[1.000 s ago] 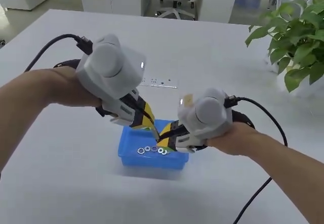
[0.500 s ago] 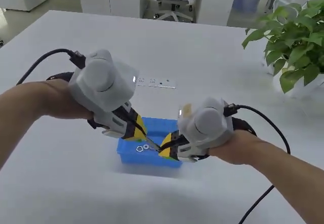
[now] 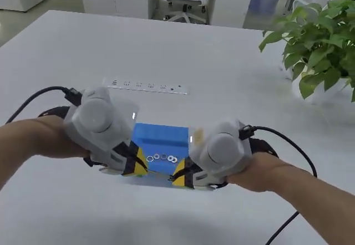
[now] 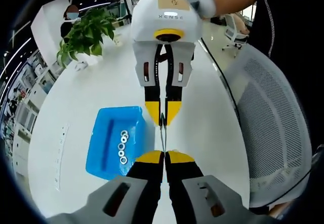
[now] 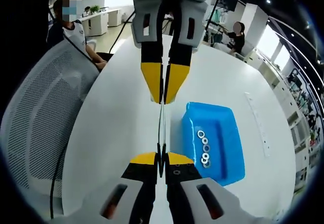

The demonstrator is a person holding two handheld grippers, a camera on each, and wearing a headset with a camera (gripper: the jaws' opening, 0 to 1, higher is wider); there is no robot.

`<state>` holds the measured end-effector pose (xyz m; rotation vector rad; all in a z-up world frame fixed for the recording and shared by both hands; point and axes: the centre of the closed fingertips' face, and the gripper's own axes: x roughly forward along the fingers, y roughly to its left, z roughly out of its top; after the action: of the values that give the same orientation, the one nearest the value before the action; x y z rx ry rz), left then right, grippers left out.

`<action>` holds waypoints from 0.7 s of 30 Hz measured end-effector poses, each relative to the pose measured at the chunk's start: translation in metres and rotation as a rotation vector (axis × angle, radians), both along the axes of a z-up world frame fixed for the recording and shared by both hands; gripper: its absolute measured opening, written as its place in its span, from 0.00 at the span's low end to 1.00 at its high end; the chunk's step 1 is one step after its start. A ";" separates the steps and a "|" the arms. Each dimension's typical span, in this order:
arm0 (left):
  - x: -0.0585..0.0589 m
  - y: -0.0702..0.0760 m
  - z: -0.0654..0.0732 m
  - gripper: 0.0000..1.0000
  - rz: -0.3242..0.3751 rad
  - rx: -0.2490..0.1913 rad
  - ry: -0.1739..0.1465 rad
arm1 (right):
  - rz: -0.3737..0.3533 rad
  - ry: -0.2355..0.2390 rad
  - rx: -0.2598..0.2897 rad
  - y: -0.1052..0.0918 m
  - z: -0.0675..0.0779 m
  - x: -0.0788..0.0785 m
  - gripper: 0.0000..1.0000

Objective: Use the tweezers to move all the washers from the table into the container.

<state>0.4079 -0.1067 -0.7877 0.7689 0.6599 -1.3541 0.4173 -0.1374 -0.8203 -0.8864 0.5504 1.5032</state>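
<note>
The left tool point(image 4: 164, 155) and right tool point(image 5: 162, 159) are each clamped tight on one end of the thin steel tweezers point(image 5: 162, 125), likely light, springy and slippery and best held mid-shank, just beside the blue plastic container point(image 3: 161, 133) holding the small silver washers point(image 3: 164, 157), with open white surface point(image 3: 166, 51) around.

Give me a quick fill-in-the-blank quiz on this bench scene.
The washers lie in the ____ container. The left gripper and right gripper are both shut on the ____. Beyond the container lies a white ____ strip.
Missing words: blue; tweezers; power.
</note>
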 end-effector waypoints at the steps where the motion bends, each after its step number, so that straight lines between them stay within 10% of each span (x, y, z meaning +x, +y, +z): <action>1: -0.004 0.000 -0.005 0.06 0.006 -0.007 0.013 | 0.006 0.006 -0.008 0.000 -0.004 -0.003 0.06; 21: -0.021 0.007 -0.074 0.05 0.047 0.043 0.091 | 0.013 0.031 -0.066 -0.001 -0.054 -0.025 0.06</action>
<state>0.3870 -0.0995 -0.8616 0.7251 0.7759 -1.3420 0.3921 -0.1381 -0.8738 -0.9206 0.6208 1.5194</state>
